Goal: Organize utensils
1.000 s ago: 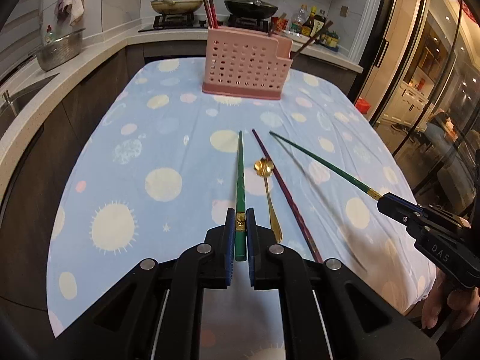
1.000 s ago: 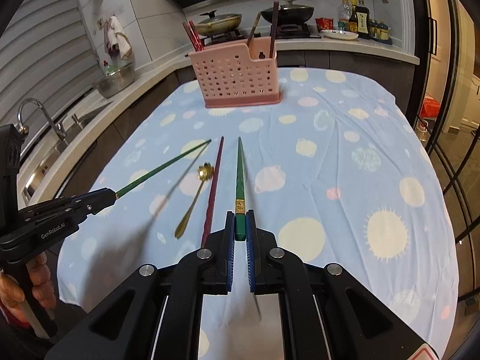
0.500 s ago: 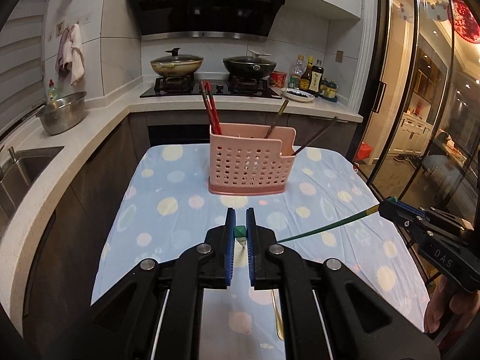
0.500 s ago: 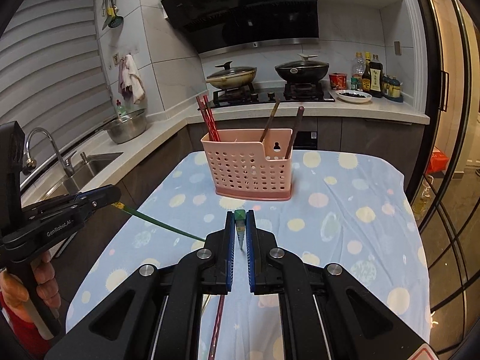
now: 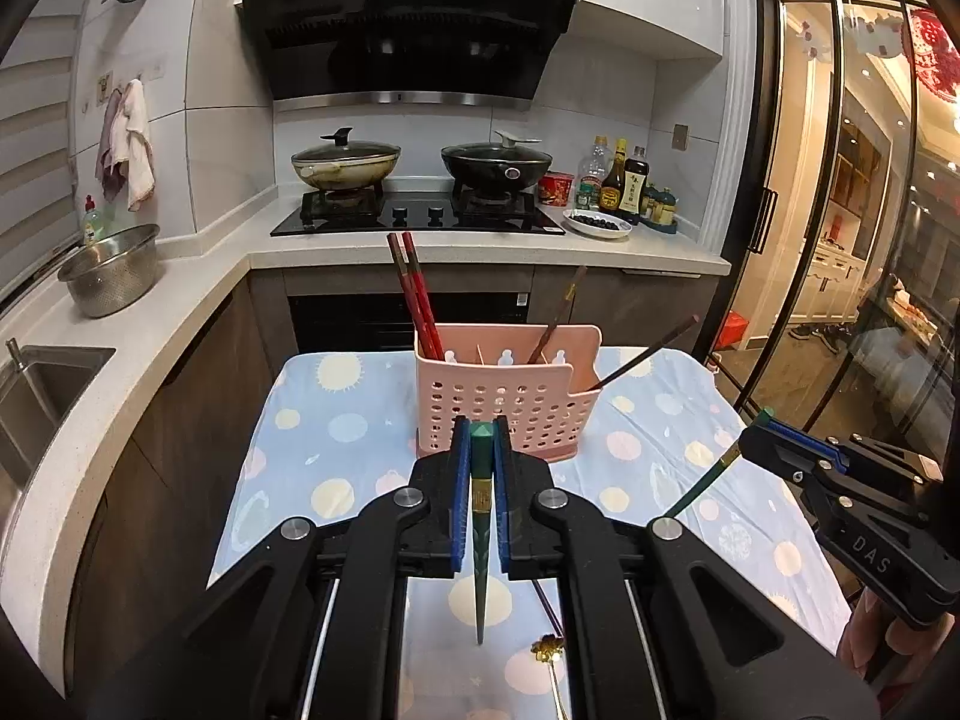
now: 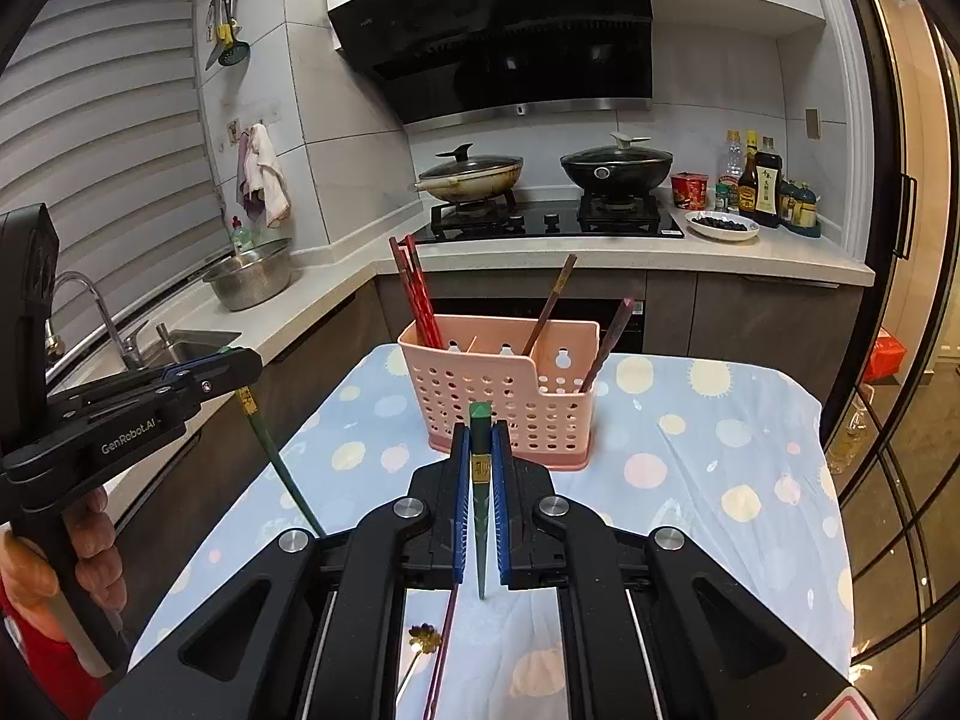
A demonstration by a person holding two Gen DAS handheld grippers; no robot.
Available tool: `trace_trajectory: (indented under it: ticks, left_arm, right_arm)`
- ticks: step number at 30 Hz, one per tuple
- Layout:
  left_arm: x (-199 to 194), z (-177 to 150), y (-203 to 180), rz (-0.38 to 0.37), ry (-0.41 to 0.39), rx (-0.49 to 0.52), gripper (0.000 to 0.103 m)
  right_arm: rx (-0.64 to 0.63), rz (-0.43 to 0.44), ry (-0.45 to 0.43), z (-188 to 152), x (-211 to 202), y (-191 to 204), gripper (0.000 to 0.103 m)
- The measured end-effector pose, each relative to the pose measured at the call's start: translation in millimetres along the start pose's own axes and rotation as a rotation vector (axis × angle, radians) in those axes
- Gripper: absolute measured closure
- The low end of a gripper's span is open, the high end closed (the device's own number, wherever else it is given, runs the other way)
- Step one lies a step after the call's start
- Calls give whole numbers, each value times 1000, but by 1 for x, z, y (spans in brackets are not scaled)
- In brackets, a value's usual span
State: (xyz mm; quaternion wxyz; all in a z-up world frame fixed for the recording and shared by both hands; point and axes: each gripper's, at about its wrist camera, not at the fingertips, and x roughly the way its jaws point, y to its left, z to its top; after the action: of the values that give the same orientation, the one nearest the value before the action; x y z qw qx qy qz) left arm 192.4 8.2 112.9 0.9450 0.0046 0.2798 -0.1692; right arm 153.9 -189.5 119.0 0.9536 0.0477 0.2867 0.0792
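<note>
My left gripper (image 5: 480,438) is shut on the thick end of a green chopstick (image 5: 480,570), which hangs tip down above the table. My right gripper (image 6: 478,438) is shut the same way on a second green chopstick (image 6: 480,540). Each gripper also shows in the other's view: the right gripper (image 5: 757,443) with its chopstick (image 5: 699,489), the left gripper (image 6: 240,363) with its chopstick (image 6: 282,471). The pink perforated holder (image 5: 507,402) (image 6: 498,396) stands just ahead of both, with red chopsticks (image 5: 417,300) and brown ones in it. A gold spoon (image 5: 547,648) and a maroon chopstick (image 6: 444,642) lie on the cloth below.
The table wears a blue dotted cloth (image 5: 336,456). A counter with a sink (image 5: 42,384) and a steel colander (image 5: 111,270) runs along the left. Behind the holder is a stove with two lidded pans (image 5: 345,165) and bottles (image 5: 624,183). Glass doors (image 5: 852,240) close the right side.
Both grippers have risen and lifted their green chopsticks off the cloth. The chopsticks swung from pointing forward to hanging tip down. The holder is now nearer.
</note>
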Motion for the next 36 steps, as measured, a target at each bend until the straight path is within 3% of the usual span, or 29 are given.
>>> trace_trajectory:
  ticks: [7, 16, 20, 26, 36]
  left_arm:
    - [5, 42, 9, -2, -57, 0, 96]
    - [9, 114, 7, 6, -157, 33, 98]
    - [16, 129, 10, 11, -163, 27, 98]
    - [27, 100, 26, 14, -95, 17, 97]
    - [41, -8, 66, 85, 117, -12, 96]
  right_arm:
    - [21, 31, -50, 46, 11, -8, 96]
    - [24, 41, -129, 129, 33, -9, 96]
    - [36, 43, -135, 146, 44, -10, 96]
    - [19, 38, -117, 117, 41, -6, 96]
    - [20, 8, -102, 66, 7, -3, 96]
